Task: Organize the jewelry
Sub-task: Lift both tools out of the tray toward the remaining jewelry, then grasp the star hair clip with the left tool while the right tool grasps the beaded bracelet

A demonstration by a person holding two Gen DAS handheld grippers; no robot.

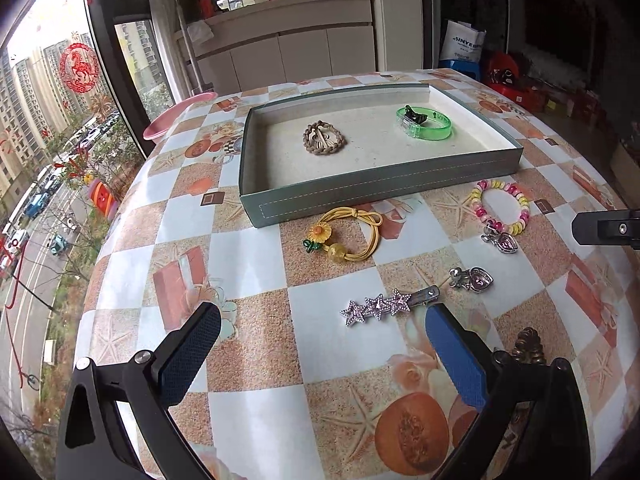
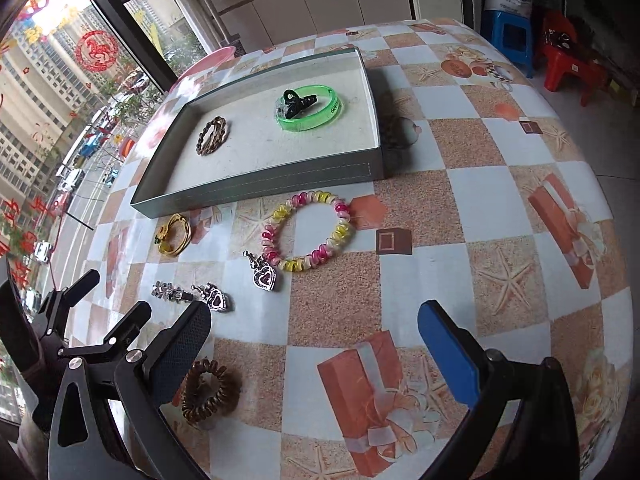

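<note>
Both claws hung wide and empty above the checkered desk (image 1: 256, 256), where jewelry waited to be sorted into the grey tray (image 1: 380, 190). The left claw (image 1: 320, 356) sat nearest the star hair clip (image 1: 378, 305), which lay just ahead of its fingertips; the right claw (image 2: 316, 344) hovered short of the pink-and-yellow coil bracelet (image 2: 308, 230). The tray already held a braided brown piece (image 1: 324, 138) and a green bangle (image 1: 426, 122) with a black clip inside it. A yellow flower hair tie (image 1: 348, 236), two heart charms and a brown coil tie (image 2: 210, 394) lay loose on the desk. A good pick would likely mean straddling the star clip across its narrow width, lowering until the pads neared the cloth, then closing squarely so the thin metal did not skid.
</note>
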